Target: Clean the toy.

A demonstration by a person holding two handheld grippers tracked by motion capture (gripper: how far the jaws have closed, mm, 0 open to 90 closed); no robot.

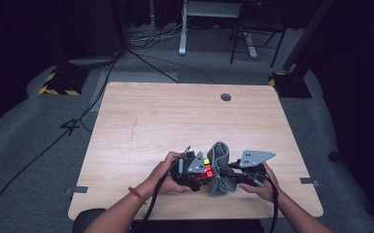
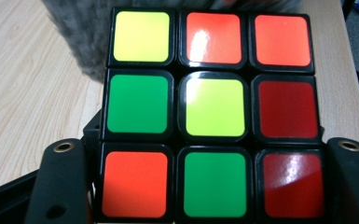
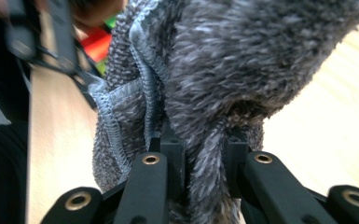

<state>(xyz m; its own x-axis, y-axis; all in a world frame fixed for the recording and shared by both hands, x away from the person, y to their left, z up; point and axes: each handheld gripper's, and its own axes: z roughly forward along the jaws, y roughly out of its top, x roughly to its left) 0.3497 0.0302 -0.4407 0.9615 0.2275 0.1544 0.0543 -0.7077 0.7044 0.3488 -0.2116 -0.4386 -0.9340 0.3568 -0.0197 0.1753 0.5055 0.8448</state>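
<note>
fingers point(image 3: 151, 175) pinch grey cloth point(image 1: 219, 167), its long axis running away from the person.

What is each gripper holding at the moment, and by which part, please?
Left gripper clamps the puzzle cube by its opposite sides; right gripper pinches a fold of the grey cloth.

Glossy plastic cube point(image 2: 210, 112), fuzzy grey cloth point(image 3: 242, 60), matt pale wood-grain table point(image 1: 175, 121).

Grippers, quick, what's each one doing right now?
Left gripper: shut on the puzzle cube.
Right gripper: shut on the grey cloth.
</note>
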